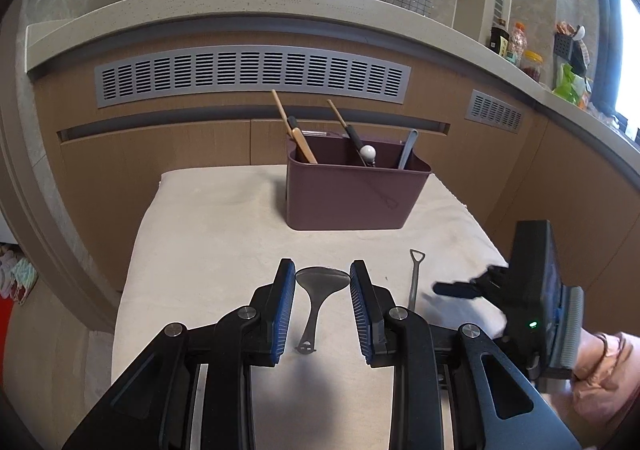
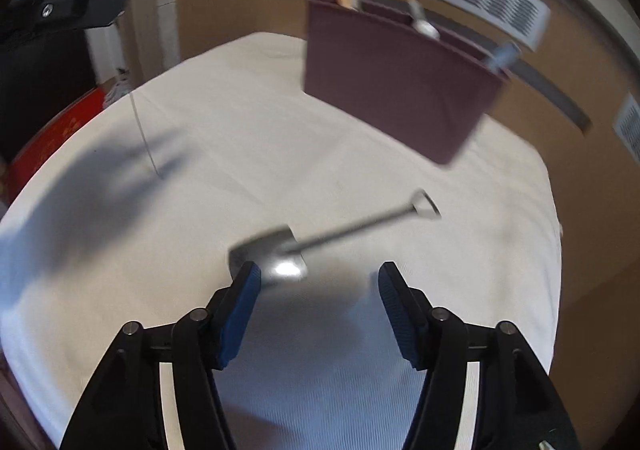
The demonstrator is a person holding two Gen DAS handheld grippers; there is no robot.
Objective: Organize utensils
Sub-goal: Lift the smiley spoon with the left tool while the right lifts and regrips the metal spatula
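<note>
A dark metal spoon (image 1: 318, 292) lies on the white cloth, bowl away from me, between the open fingers of my left gripper (image 1: 322, 282). A shovel-shaped metal spoon (image 1: 414, 276) lies to its right; in the right wrist view it (image 2: 296, 246) lies just ahead of my open, empty right gripper (image 2: 320, 278), its blade by the left finger. The right gripper (image 1: 456, 288) also shows at the right edge of the left wrist view. A maroon utensil holder (image 1: 354, 190) stands at the back of the cloth (image 2: 392, 90) with chopsticks and several utensils in it.
The cloth (image 1: 208, 234) covers a small table in front of a wooden counter wall with vent grilles (image 1: 252, 72). Bottles and jars (image 1: 516, 46) stand on the counter at the right. A red box (image 2: 52, 134) sits beyond the table's left edge.
</note>
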